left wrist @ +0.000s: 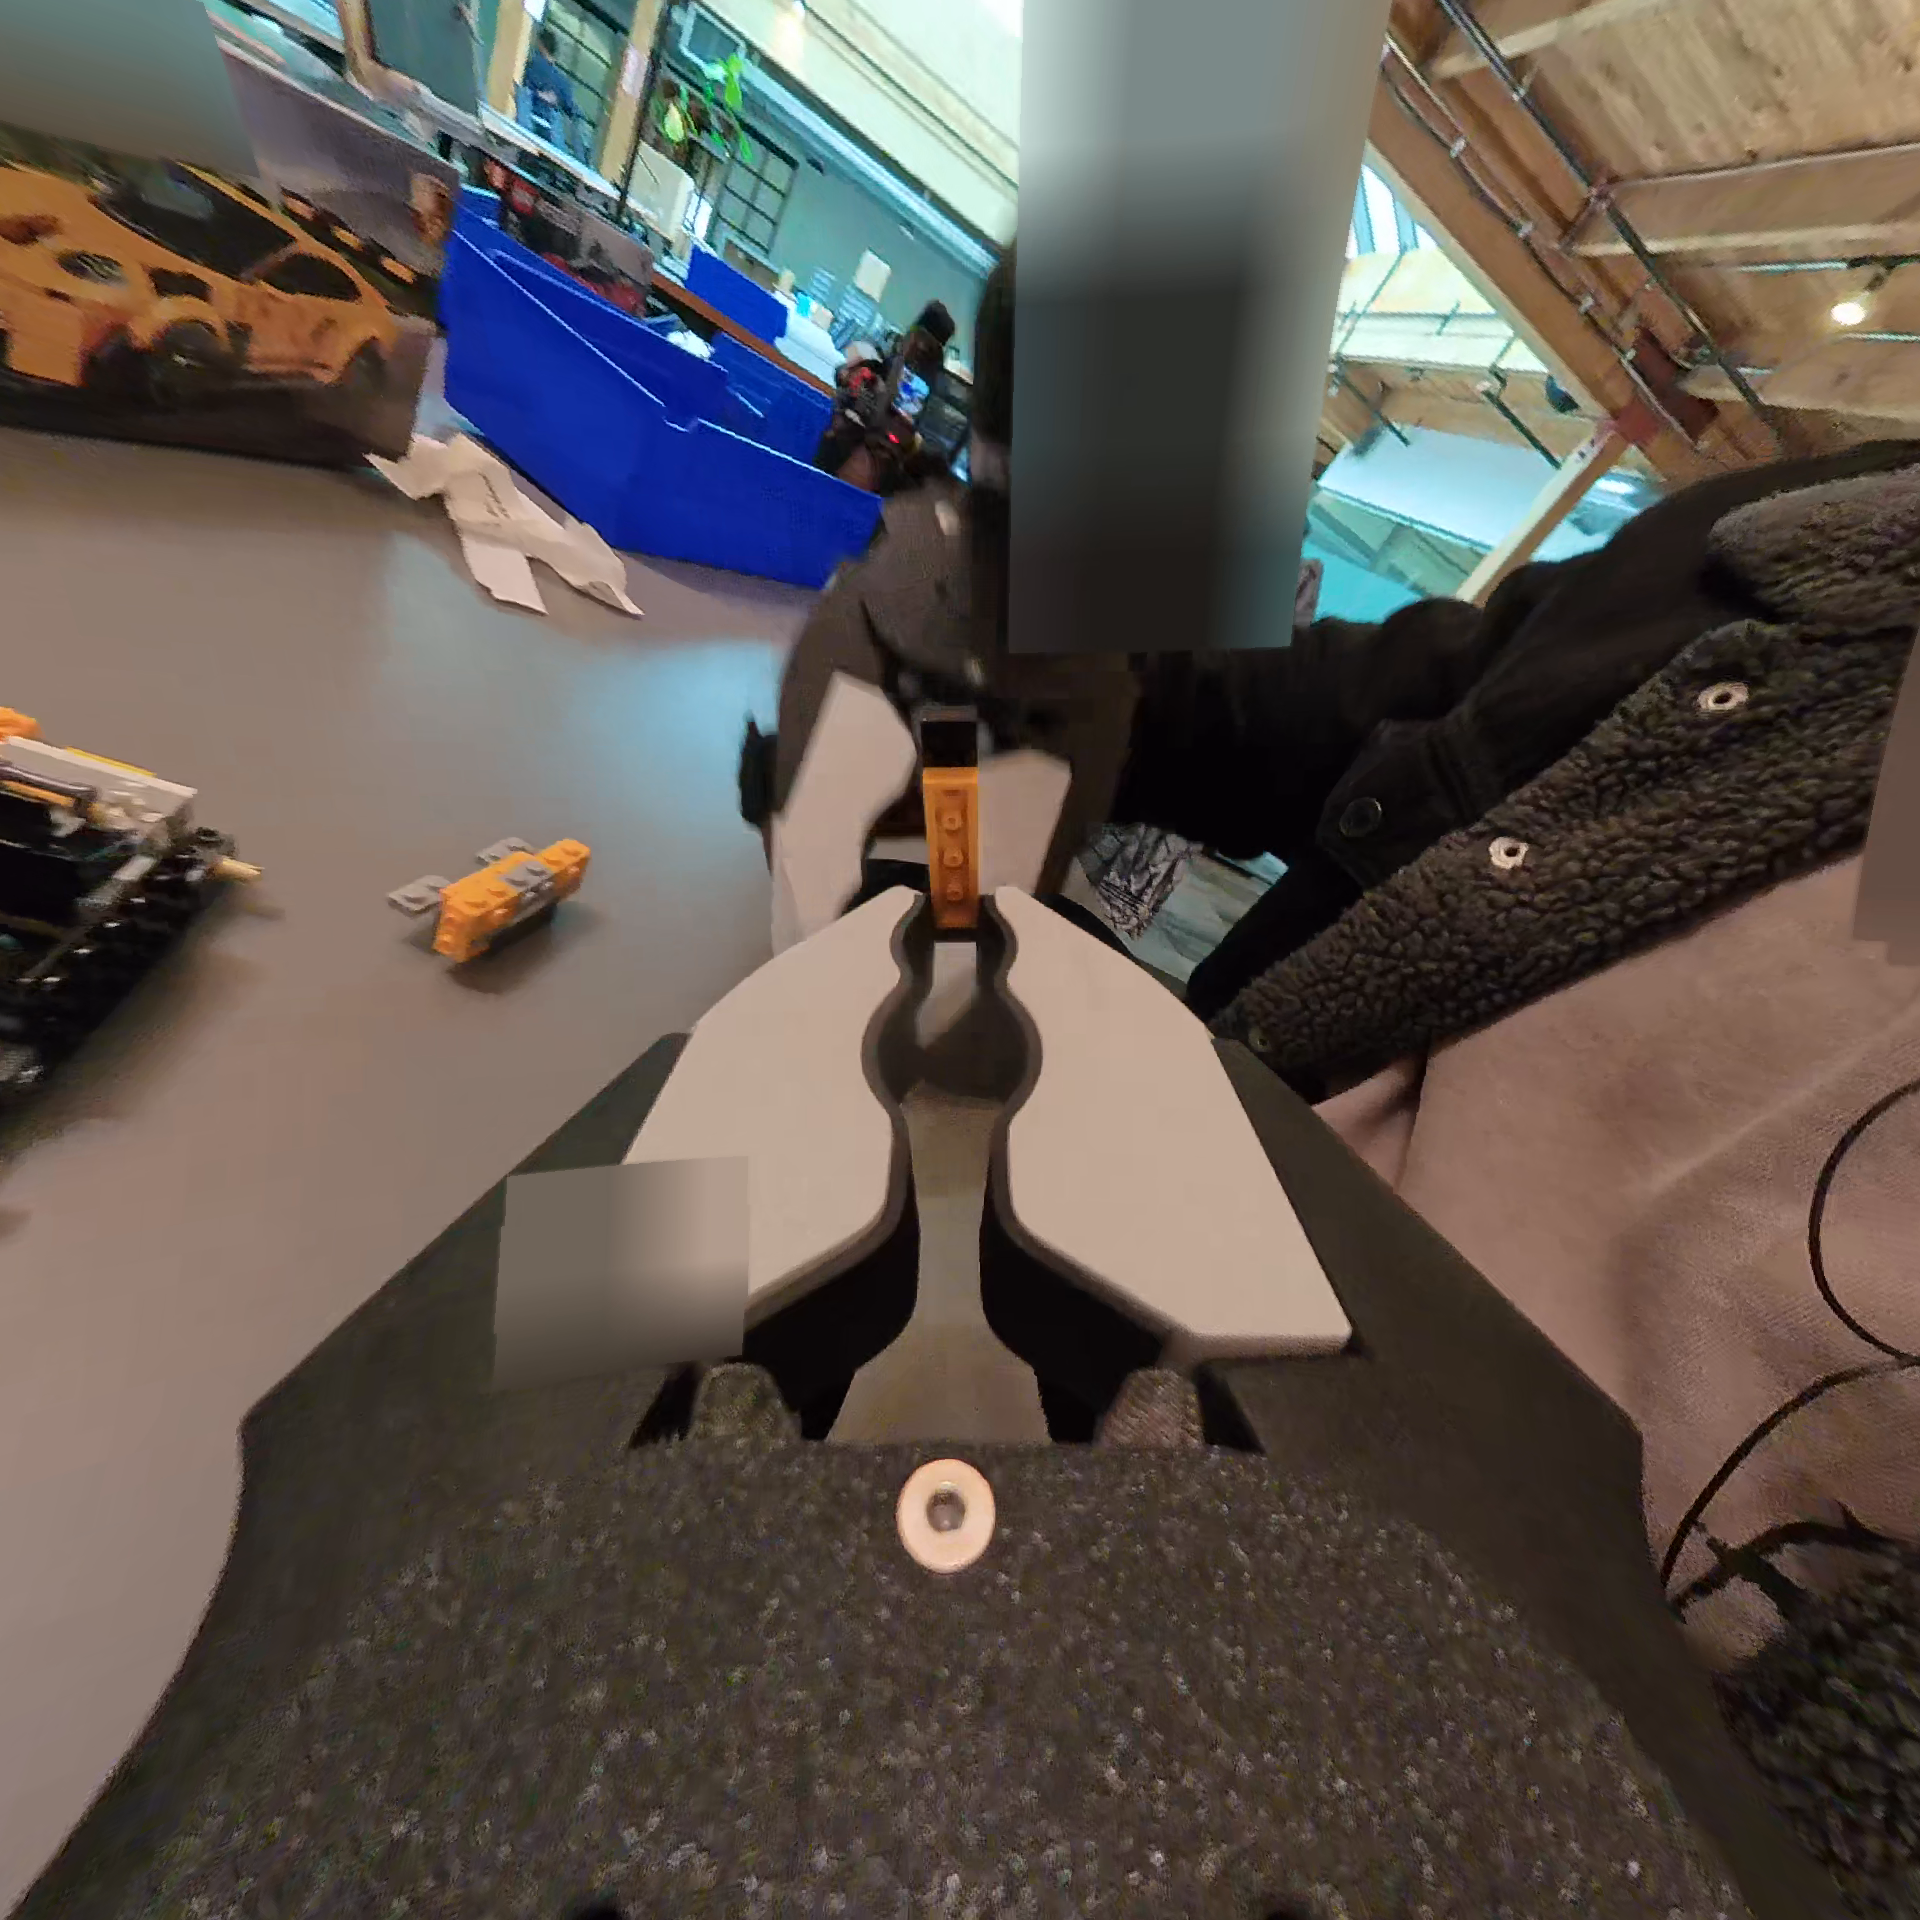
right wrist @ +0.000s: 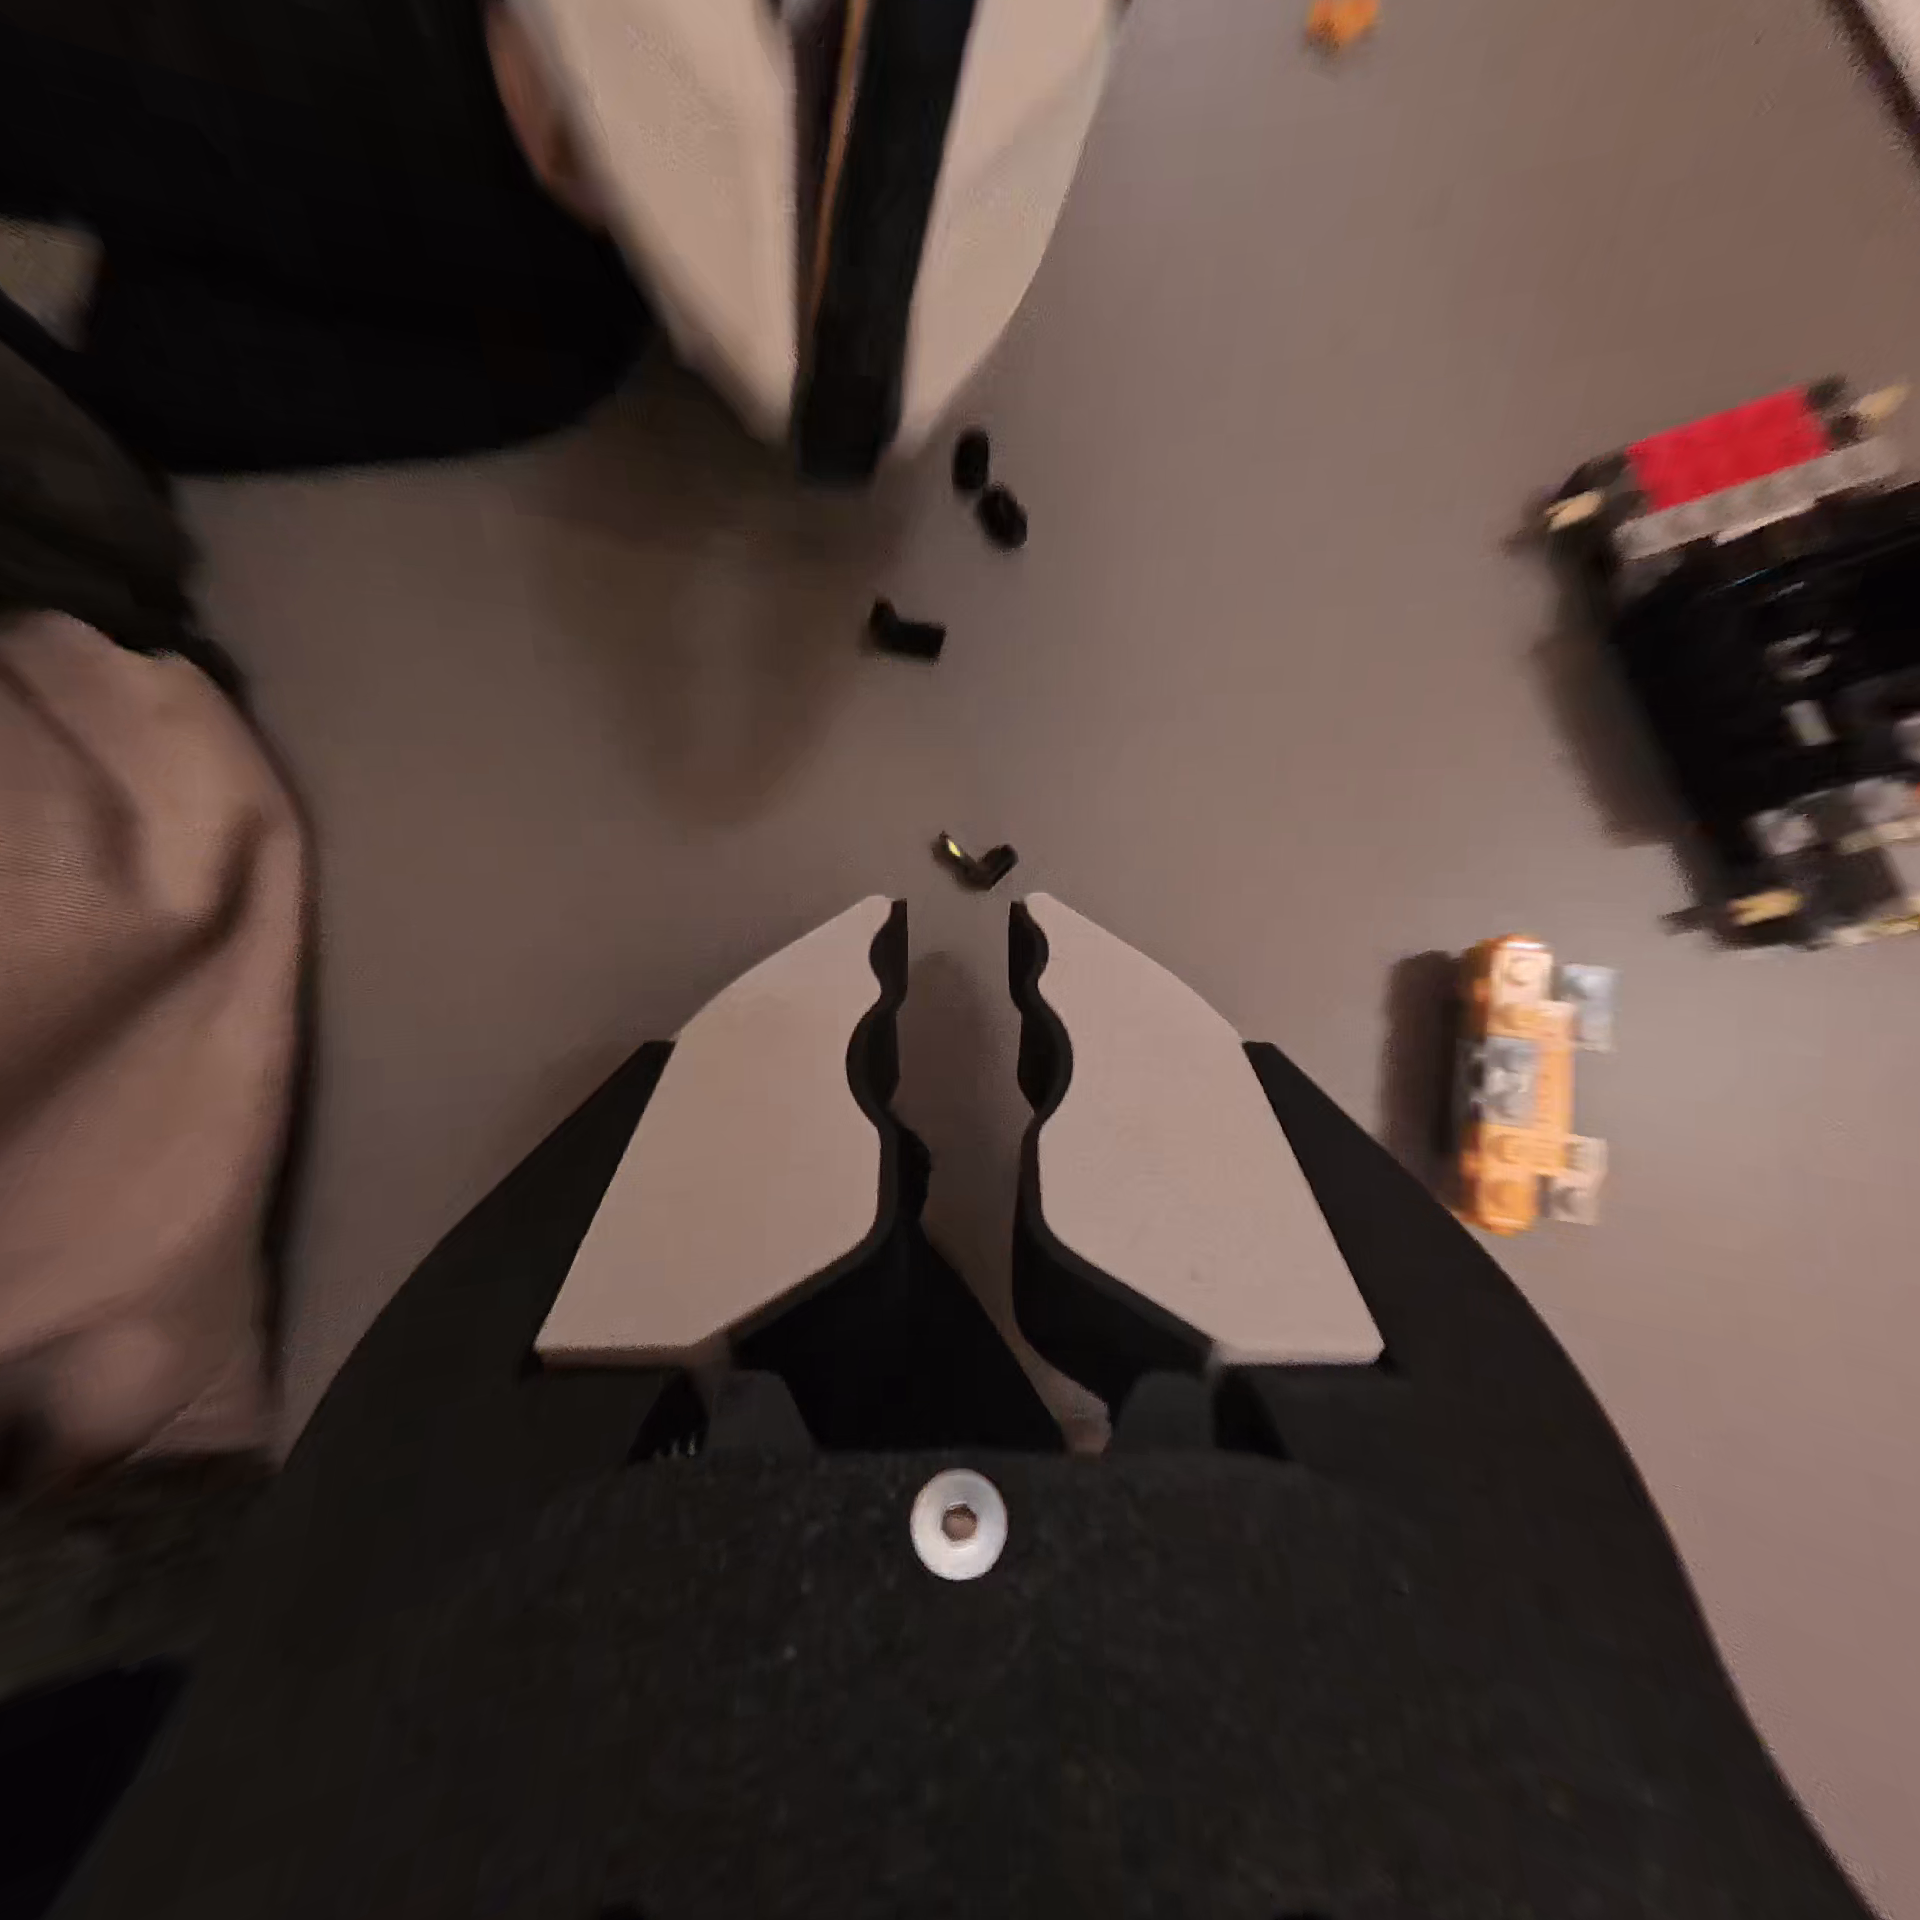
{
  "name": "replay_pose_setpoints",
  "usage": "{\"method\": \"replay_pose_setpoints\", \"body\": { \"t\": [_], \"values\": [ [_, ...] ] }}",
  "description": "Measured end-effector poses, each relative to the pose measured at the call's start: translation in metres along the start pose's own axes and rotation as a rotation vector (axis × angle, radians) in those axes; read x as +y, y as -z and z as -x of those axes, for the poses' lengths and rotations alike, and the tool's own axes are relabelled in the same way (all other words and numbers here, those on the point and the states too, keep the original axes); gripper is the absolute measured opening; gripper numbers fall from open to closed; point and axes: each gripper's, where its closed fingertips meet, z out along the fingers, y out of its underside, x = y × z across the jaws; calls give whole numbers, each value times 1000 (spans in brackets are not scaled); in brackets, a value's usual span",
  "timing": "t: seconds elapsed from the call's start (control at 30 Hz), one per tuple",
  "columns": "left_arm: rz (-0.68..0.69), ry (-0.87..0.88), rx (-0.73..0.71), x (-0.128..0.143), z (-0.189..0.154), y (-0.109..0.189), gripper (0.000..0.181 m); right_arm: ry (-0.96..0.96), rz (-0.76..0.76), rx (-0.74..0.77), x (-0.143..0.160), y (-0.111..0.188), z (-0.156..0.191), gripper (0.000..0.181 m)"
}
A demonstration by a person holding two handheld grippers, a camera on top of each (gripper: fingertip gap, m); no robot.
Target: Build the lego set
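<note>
The left hand-held gripper (left wrist: pixel 956 906) pinches an orange plate (left wrist: pixel 952 847) raised above the grey bench (left wrist: pixel 312 644). The right hand-held gripper (right wrist: pixel 958 906) hangs parted and empty over small black pieces (right wrist: pixel 977 860), with an orange sub-assembly (right wrist: pixel 1512 1081) well to its right.

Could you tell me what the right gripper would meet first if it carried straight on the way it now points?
Probably the small black piece on the table, just ahead of the open right gripper; depth is unclear.

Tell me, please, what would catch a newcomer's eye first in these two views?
Probably the orange plate pinched upright in the left gripper, a black piece on its far end. Next, the open right gripper above small black pieces, with the orange sub-assembly and black chassis to its right.
</note>
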Motion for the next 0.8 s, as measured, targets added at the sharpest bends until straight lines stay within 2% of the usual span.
{"method": "replay_pose_setpoints", "body": {
  "t": [0.07,0.17,0.23,0.37,0.53,0.8],
  "values": [
    [-15,6,-23,-3,5,3,8,77,39,82,13,-17,0,18],
    [-12,15,-42,-2,9,5,8,149,33,163,11,-25,-8,15],
    [-3,19,-50,0,11,5,8,183,10,171,5,-26,-11,14],
    [7,26,-60,1,13,7,8,171,73,115,10,-35,-6,16],
    [7,38,-67,1,16,10,8,170,83,128,5,-39,2,19],
    [13,46,-63,2,16,11,8,311,166,185,12,-36,-17,14]
  ]
}}
